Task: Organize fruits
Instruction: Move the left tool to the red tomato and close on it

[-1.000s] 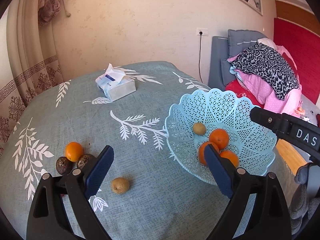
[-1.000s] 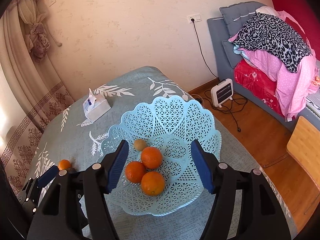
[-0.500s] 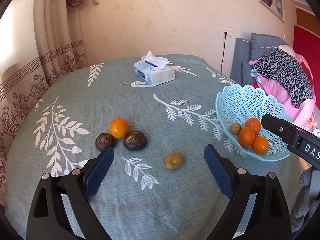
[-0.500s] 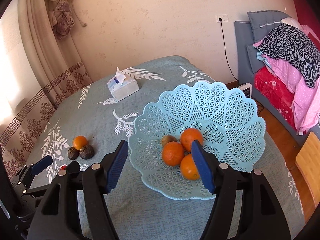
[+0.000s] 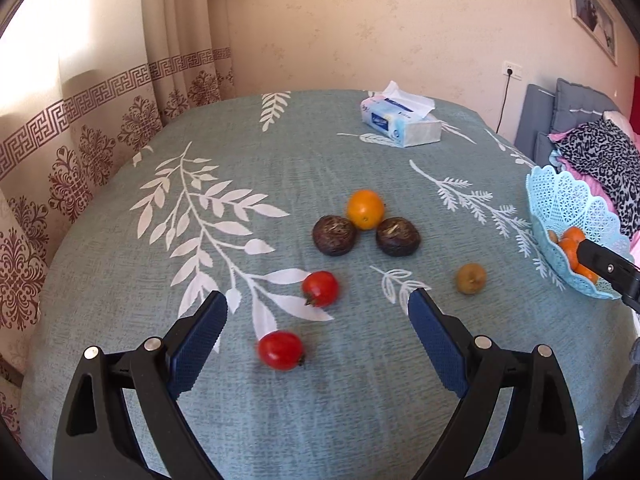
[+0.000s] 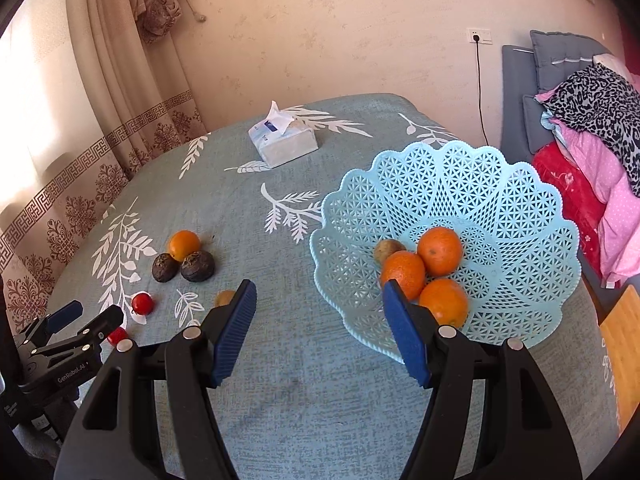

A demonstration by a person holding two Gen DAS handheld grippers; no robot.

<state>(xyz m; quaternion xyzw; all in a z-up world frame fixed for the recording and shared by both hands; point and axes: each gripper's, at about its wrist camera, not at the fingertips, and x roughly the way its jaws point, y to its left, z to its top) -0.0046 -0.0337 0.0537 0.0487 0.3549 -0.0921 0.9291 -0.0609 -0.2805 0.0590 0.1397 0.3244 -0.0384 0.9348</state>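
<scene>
Both our grippers have their fingers spread wide with nothing between them: the left gripper and the right gripper. We have swung the left one away from the blue basket, which a second ago filled its view and now sits at the far right edge. Three oranges and a kiwi lie inside the basket. Left of the basket, two red tomatoes have newly come into view, beside a loose orange, two dark fruits and another kiwi.
</scene>
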